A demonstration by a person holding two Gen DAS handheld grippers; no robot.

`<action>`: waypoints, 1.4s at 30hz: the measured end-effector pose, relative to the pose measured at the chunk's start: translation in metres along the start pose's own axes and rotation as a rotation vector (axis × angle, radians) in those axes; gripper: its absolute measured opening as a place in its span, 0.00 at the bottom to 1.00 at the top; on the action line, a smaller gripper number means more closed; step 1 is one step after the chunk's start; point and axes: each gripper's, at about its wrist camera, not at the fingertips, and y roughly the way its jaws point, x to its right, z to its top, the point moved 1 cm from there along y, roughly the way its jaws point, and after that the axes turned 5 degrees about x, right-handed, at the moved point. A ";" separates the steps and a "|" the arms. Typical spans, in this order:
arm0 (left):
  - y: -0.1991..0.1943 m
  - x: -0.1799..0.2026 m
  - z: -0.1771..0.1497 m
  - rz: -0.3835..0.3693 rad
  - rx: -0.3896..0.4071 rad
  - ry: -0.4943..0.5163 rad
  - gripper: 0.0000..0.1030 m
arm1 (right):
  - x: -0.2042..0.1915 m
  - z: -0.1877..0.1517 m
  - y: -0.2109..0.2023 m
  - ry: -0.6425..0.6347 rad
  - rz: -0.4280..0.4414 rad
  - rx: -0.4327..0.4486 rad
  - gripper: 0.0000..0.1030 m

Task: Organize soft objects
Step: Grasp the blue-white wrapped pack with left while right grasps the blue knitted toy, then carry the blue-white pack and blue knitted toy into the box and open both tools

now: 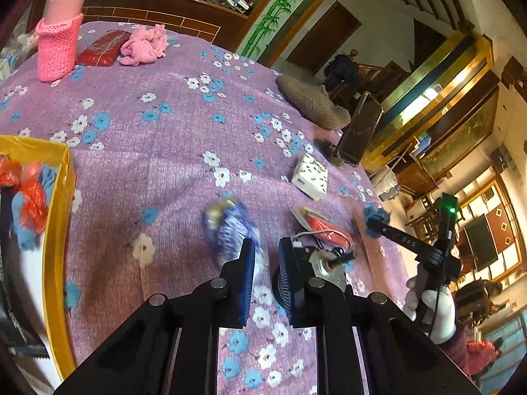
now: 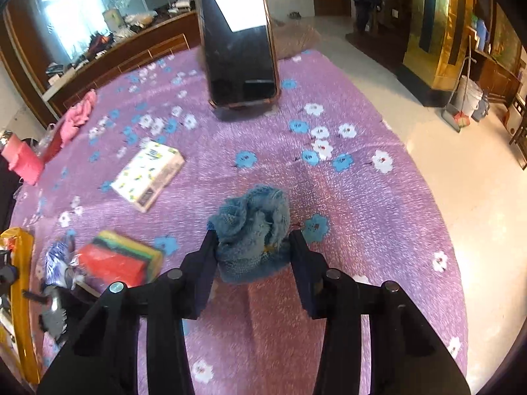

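The right gripper [image 2: 253,247] has the blue knitted cloth [image 2: 252,237] sitting right between its two fingers. The jaws are open about as wide as the cloth, and each finger is touching or almost touching a side of it. I cannot tell if they are squeezing it yet. The cloth is bunched in a lump on the purple flowered bedspread [image 2: 346,197], straight ahead of the jaws, so the right hand is the one to take it.

The left gripper [image 1: 266,263] has its jaws open a little, with nothing between them. A blurry blue-and-white crinkly thing [image 1: 229,227] lies just past its left finger, a bit to the left, not in the gap.

The yellow box [image 1: 59,217] is far over on the left side, and it already has red and blue soft things in it. I think the blue cloth must go there, so the right hand has to carry it a long way across, past the bright sponge pack [image 2: 120,256].
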 end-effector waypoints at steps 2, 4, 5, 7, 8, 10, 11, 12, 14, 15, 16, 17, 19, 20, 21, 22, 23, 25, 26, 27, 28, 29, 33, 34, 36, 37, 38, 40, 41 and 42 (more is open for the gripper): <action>0.005 -0.002 -0.003 0.035 -0.027 -0.003 0.34 | -0.003 -0.002 -0.011 -0.009 0.018 0.015 0.39; 0.009 -0.010 -0.002 0.050 -0.023 -0.054 0.61 | -0.003 -0.006 -0.021 -0.008 0.030 0.030 0.39; 0.010 -0.015 -0.001 0.059 -0.010 -0.087 0.65 | -0.003 -0.007 -0.025 -0.007 0.038 0.035 0.39; 0.015 -0.021 0.002 0.078 0.009 -0.117 0.65 | -0.004 -0.011 -0.032 -0.006 0.053 0.039 0.39; 0.022 -0.020 0.006 0.095 0.000 -0.111 0.65 | -0.005 -0.013 -0.033 -0.005 0.060 0.038 0.39; 0.033 -0.014 0.009 0.133 -0.011 -0.072 0.66 | -0.005 -0.018 -0.036 0.000 0.081 0.031 0.39; 0.042 -0.008 0.011 0.161 -0.018 -0.042 0.66 | -0.006 -0.020 -0.037 0.003 0.091 0.027 0.39; 0.051 -0.003 0.013 0.183 -0.031 -0.016 0.66 | -0.007 -0.022 -0.038 0.008 0.101 0.023 0.39; 0.070 0.009 0.014 0.188 -0.067 0.026 0.65 | -0.007 -0.025 -0.039 0.015 0.117 0.018 0.39; 0.081 0.015 0.012 0.199 -0.091 0.063 0.61 | -0.008 -0.027 -0.039 0.016 0.125 0.016 0.39; 0.089 0.020 0.011 0.215 -0.107 0.094 0.53 | -0.009 -0.028 -0.040 0.014 0.129 0.015 0.39; 0.094 0.022 0.008 0.220 -0.115 0.118 0.44 | -0.010 -0.029 -0.041 0.012 0.133 0.014 0.39; 0.096 0.021 0.009 0.188 -0.121 0.106 0.43 | -0.012 -0.030 -0.044 0.006 0.140 0.016 0.39; 0.093 0.019 0.009 0.182 -0.109 0.100 0.42 | -0.013 -0.031 -0.047 0.003 0.145 0.019 0.39; 0.089 0.017 0.009 0.179 -0.101 0.092 0.42 | -0.014 -0.031 -0.049 0.000 0.148 0.022 0.39; 0.084 0.014 0.009 0.172 -0.092 0.083 0.42 | -0.015 -0.030 -0.051 -0.002 0.151 0.027 0.39; 0.077 0.012 0.010 0.162 -0.076 0.069 0.42 | -0.016 -0.030 -0.054 -0.003 0.156 0.035 0.39; 0.056 0.005 0.009 0.133 -0.035 0.043 0.42 | -0.020 -0.029 -0.061 -0.006 0.168 0.051 0.39; 0.043 0.003 0.009 0.114 -0.014 0.029 0.42 | -0.024 -0.029 -0.065 -0.010 0.177 0.057 0.39; 0.029 -0.001 0.007 0.095 0.006 0.014 0.42 | -0.029 -0.029 -0.070 -0.017 0.187 0.064 0.39; 0.013 -0.002 0.005 0.070 0.030 0.000 0.42 | -0.034 -0.030 -0.073 -0.024 0.196 0.068 0.39; 0.000 -0.004 0.002 0.053 0.048 -0.009 0.43 | -0.038 -0.031 -0.076 -0.031 0.204 0.072 0.39; -0.064 -0.024 -0.019 -0.012 0.135 -0.070 0.43 | -0.068 -0.036 -0.089 -0.073 0.252 0.081 0.39; -0.077 -0.030 -0.024 -0.013 0.152 -0.081 0.43 | -0.077 -0.037 -0.092 -0.090 0.295 0.072 0.40; -0.109 -0.050 -0.040 -0.005 0.190 -0.115 0.43 | -0.099 -0.042 -0.098 -0.122 0.332 0.070 0.40; -0.126 -0.062 -0.048 0.004 0.208 -0.137 0.43 | -0.111 -0.045 -0.099 -0.137 0.350 0.066 0.40; -0.136 -0.070 -0.054 0.014 0.219 -0.151 0.43 | -0.121 -0.048 -0.100 -0.146 0.362 0.063 0.40; -0.164 -0.093 -0.072 0.065 0.246 -0.188 0.43 | -0.150 -0.055 -0.105 -0.185 0.412 0.050 0.40; -0.177 -0.105 -0.080 0.092 0.260 -0.206 0.43 | -0.160 -0.058 -0.107 -0.201 0.428 0.046 0.40; -0.192 -0.118 -0.089 0.126 0.275 -0.227 0.43 | -0.176 -0.064 -0.110 -0.225 0.451 0.040 0.40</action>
